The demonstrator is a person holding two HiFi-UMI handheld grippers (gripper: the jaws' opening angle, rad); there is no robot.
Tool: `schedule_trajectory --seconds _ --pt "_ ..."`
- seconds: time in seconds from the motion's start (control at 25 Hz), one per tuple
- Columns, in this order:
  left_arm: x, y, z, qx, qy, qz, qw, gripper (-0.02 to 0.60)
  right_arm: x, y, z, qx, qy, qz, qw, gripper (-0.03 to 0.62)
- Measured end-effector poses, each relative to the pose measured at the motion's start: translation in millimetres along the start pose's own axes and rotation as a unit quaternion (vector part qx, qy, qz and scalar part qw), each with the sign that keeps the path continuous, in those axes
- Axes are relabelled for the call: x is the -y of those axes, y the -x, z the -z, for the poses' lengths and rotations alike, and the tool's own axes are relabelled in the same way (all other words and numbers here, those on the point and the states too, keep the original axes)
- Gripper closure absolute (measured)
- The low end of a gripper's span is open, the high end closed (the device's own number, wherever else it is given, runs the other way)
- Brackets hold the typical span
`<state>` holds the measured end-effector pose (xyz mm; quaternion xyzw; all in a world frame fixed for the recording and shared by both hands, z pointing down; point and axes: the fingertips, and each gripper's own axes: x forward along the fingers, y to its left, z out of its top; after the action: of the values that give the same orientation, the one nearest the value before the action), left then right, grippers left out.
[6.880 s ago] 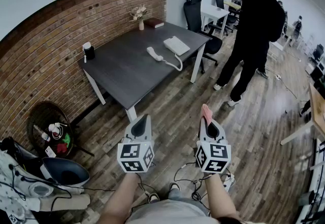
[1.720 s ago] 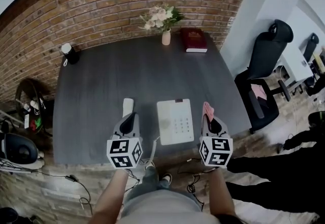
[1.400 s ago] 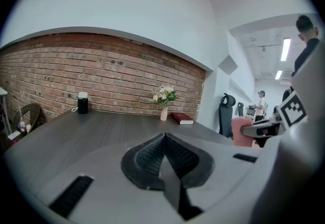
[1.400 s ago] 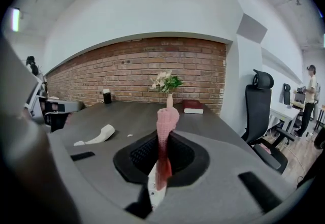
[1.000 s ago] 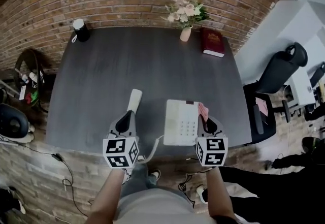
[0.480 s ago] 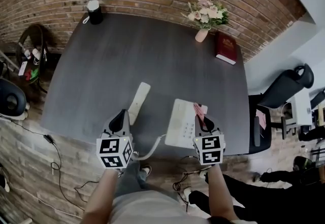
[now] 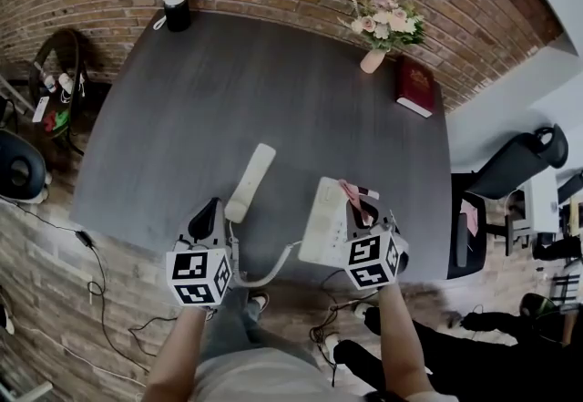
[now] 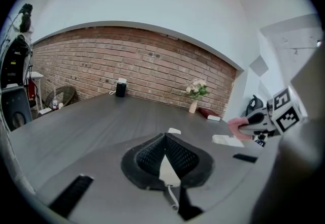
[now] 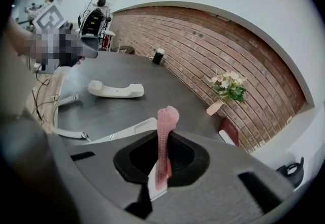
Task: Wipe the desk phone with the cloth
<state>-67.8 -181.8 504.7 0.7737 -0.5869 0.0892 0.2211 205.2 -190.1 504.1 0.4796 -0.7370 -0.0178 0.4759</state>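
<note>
Head view: the right gripper pinches a pink cloth over the right edge of the phone, the left gripper is pressed together on nothing left of the phone by the handset, and a wiping push may slide the unbraced phone or tug the cloth loose.

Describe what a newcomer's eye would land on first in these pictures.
The pink cloth pinched in the right tool stands out, held at the white desk phone by the near edge of the dark desk. The handset lies off the hook to the phone's left, just ahead of the shut left tool.
</note>
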Motion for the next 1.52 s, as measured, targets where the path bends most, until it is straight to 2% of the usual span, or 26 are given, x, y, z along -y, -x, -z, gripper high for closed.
schedule_trajectory --seconds 0.28,0.56,1.08,1.52 --pt "-13 -2 7 -0.010 -0.003 -0.009 0.9999 0.577 -5 -19 1 -0.037 0.111 -0.003 0.993 0.571" --pt "-18 -4 15 -0.025 -0.010 -0.006 0.9996 0.577 -12 -38 5 -0.072 0.170 -0.004 0.983 0.569" --pt "-26 -4 18 -0.030 -0.005 -0.010 0.9995 0.577 -23 -53 10 -0.115 0.204 -0.004 0.972 0.570" --pt "-30 -2 20 -0.031 -0.002 -0.009 0.9995 0.577 -36 -50 14 -0.130 0.207 -0.018 0.969 0.571"
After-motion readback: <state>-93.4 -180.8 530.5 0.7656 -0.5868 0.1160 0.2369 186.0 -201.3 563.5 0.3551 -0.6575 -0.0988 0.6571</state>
